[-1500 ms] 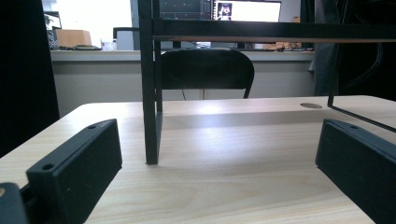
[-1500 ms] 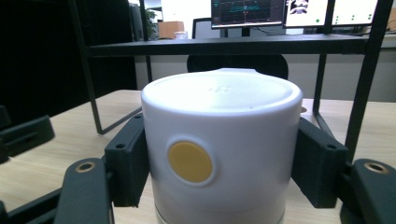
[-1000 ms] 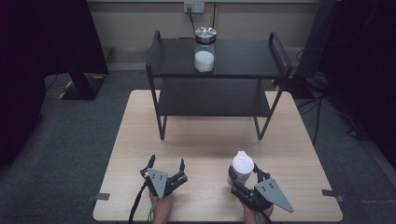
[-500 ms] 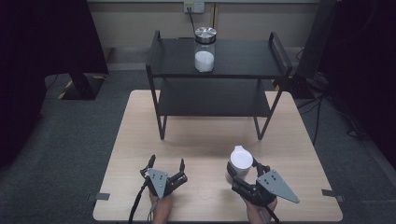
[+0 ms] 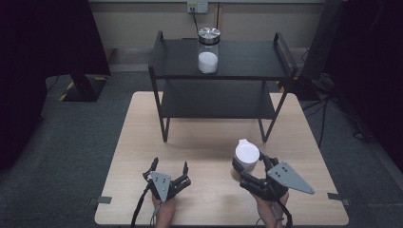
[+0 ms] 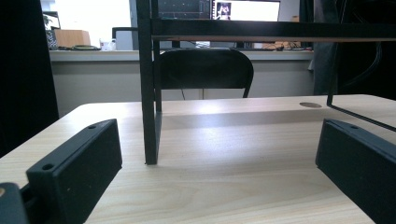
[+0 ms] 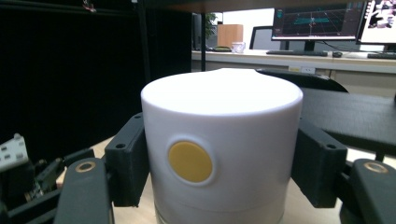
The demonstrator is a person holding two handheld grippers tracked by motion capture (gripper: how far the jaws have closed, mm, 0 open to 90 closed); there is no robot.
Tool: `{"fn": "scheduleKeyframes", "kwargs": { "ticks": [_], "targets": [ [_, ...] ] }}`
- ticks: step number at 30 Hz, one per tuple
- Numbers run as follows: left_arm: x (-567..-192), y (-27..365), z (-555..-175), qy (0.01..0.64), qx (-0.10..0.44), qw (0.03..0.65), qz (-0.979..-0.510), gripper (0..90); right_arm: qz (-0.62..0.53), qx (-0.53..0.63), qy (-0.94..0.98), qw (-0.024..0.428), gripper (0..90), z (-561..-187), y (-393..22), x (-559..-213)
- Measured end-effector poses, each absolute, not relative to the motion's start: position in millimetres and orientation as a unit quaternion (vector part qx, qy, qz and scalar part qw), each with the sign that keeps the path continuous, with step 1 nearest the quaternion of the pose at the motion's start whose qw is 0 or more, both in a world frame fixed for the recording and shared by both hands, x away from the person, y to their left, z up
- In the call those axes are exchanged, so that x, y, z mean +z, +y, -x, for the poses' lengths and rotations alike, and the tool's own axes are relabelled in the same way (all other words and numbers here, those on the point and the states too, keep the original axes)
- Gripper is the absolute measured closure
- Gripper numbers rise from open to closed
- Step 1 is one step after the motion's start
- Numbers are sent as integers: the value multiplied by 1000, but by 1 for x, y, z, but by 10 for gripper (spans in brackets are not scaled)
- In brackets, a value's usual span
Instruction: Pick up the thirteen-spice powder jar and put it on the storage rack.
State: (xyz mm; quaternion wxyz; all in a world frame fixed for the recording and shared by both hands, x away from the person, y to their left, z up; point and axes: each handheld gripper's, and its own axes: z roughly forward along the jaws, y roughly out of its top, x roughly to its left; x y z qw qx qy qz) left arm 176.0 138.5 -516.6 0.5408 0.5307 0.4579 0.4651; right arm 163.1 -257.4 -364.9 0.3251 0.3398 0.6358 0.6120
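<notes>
a two-tier shelf rack (image 5: 161,66) stands at the far end of the table (image 5: 142,128), in the upper middle of the frame. a jar (image 5: 208,50) sits on its top tier. at lower right a cup (image 5: 247,156) lies between the right gripper's (image 5: 249,164) jaws; the left gripper (image 5: 169,168) rests at lower left.

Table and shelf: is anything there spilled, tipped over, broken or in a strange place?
Nothing stands out. The jar stands upright with its lid on, on the top of the shelf. The white cup is upright between the jaws of the right tool. The left tool is open, holding nothing. No spill shows on the table.
</notes>
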Motion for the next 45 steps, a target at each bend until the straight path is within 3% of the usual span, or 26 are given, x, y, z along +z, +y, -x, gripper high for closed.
{"fn": "scheduleKeyframes", "kwargs": {
  "ticks": [30, 45],
  "targets": [
    [-517, 140, -176, 457, 463, 544, -530, 0, -303, 629, 638, 326, 300, -256, -262, -251],
    [-516, 141, -177, 457, 459, 545, -533, 0, -334, 627, 605, 360, 300, -294, -246, -191]
  ]
}}
